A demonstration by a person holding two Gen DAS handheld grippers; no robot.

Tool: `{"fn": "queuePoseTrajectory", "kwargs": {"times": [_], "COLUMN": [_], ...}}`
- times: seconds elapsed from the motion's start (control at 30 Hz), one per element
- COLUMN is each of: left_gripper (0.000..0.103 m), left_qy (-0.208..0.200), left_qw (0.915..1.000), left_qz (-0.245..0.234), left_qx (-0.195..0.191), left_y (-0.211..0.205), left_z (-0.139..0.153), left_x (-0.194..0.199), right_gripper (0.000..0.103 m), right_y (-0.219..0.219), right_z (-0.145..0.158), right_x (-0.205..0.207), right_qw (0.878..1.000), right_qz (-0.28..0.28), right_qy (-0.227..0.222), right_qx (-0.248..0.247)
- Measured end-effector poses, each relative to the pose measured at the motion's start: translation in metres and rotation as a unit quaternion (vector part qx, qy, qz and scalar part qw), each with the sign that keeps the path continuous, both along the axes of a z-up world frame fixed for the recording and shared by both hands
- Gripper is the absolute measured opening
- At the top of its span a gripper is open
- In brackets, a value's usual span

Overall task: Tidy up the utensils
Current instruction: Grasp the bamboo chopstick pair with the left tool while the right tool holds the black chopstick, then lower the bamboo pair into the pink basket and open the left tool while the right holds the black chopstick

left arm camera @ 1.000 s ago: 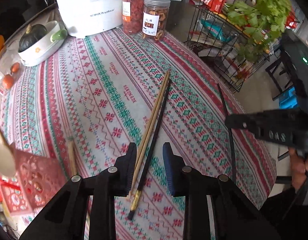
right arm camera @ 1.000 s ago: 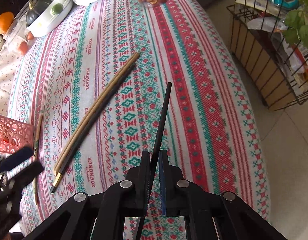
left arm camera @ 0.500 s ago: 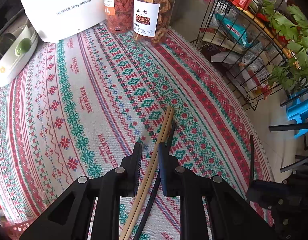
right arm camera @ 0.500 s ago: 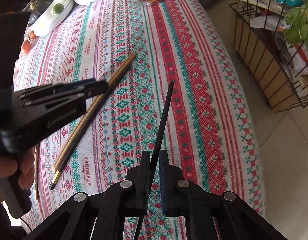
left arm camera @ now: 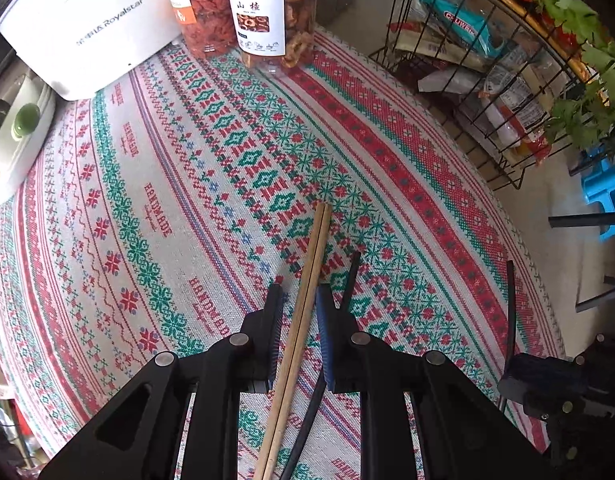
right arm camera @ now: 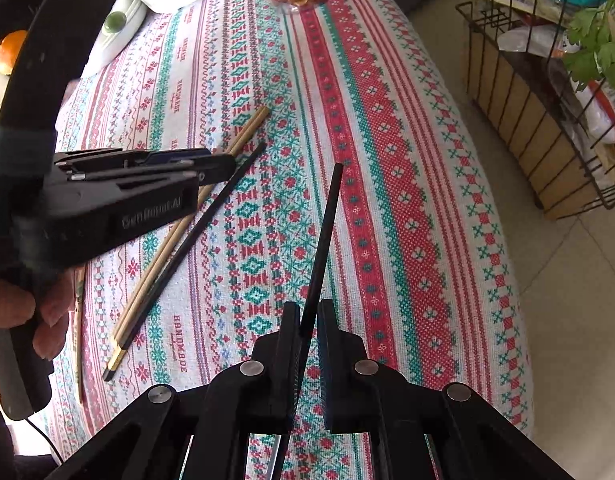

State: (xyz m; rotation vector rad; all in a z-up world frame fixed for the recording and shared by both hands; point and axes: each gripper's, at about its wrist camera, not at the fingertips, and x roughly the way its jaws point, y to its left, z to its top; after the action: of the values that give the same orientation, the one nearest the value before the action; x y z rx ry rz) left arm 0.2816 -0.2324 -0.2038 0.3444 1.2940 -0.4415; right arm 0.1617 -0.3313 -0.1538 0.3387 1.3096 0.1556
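Observation:
A pair of wooden chopsticks (left arm camera: 313,264) lies on the patterned tablecloth (left arm camera: 155,184), with a black chopstick (left arm camera: 349,278) beside it on the right. My left gripper (left arm camera: 300,298) is open, its jaws straddling the wooden pair just above the cloth. In the right wrist view the same wooden pair (right arm camera: 167,240) and black chopstick (right arm camera: 195,236) lie at the left under the left gripper (right arm camera: 223,164). My right gripper (right arm camera: 307,316) is shut on a second black chopstick (right arm camera: 325,236), which points forward; it also shows in the left wrist view (left arm camera: 510,308).
A white Royalstar cooker (left arm camera: 87,28), two jars of dried fruit (left arm camera: 267,12) and a white dish (left arm camera: 15,140) stand at the table's far side. A wire rack (left arm camera: 487,60) with packets and greens stands off the right edge. Another chopstick (right arm camera: 78,320) lies at the left.
My left gripper has moved forward along the wooden chopsticks towards their tips and now straddles them with narrower jaws. My right gripper keeps its hold on the black chopstick, almost unmoved.

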Motion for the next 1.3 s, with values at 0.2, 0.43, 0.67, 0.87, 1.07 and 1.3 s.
{"fn": "queuePoseTrajectory", "kwargs": {"times": [0.2,0.43,0.67,0.87,1.07,1.3], "left_gripper": [0.009,0.009,0.009,0.008,0.008,0.008], "left_qy": [-0.033,-0.093,-0.163,-0.225,-0.292,-0.379], "left_qw": [0.9987,0.9913,0.9762,0.9567,0.9314,0.882], "left_qz": [0.034,0.052,0.06,0.08,0.106,0.167], "left_qx": [-0.015,-0.078,-0.13,-0.167,-0.189,-0.225], "left_y": [0.022,0.074,0.121,0.166,0.212,0.273], "left_z": [0.009,0.069,0.133,0.179,0.215,0.244], "left_x": [-0.01,-0.056,-0.119,-0.169,-0.21,-0.234], "right_gripper": [0.006,0.005,0.005,0.005,0.005,0.005], "right_y": [0.005,0.018,0.037,0.049,0.066,0.086], "right_z": [0.003,0.033,0.062,0.082,0.106,0.141], "right_x": [0.001,-0.007,-0.029,-0.047,-0.061,-0.073], "right_qw": [1.0,0.997,0.99,0.984,0.973,0.954], "right_qz": [0.006,0.018,0.037,0.042,0.039,0.047], "right_qy": [-0.015,-0.079,-0.135,-0.173,-0.226,-0.295], "right_qx": [-0.003,0.002,-0.005,-0.003,0.001,0.014]}}
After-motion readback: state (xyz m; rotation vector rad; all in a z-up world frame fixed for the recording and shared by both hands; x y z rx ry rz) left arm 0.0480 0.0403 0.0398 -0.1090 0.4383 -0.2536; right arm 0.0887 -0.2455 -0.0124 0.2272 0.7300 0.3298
